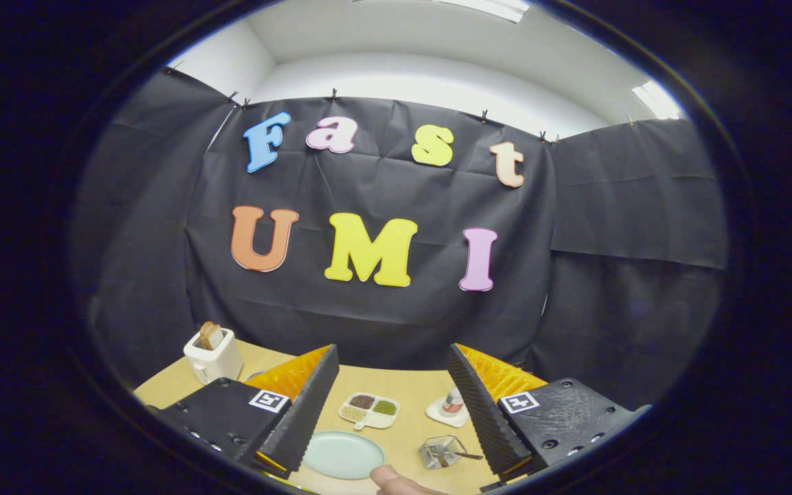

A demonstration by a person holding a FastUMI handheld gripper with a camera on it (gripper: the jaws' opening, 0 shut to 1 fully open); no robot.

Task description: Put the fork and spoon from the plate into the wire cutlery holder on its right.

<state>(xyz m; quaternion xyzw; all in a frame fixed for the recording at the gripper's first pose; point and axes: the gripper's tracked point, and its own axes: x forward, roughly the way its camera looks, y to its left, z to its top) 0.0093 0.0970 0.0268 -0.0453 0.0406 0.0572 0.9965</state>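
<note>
A pale green plate (342,454) lies on the wooden table between my fingers, its visible surface bare. To its right stands the small wire cutlery holder (439,450), close to the inner side of my right finger. Cutlery stands in it, and one thin handle (468,455) sticks out to the right; I cannot tell fork from spoon at this size. My gripper (392,350) is open wide and held above the table, with nothing between its fingers. A person's fingertip (389,478) shows at the near rim of the plate.
A white toaster (212,356) with a slice of bread in it stands at the far left of the table. Beyond the plate is a white divided dish (368,410) with seeds or spices. A small jar (452,402) stands on a white coaster.
</note>
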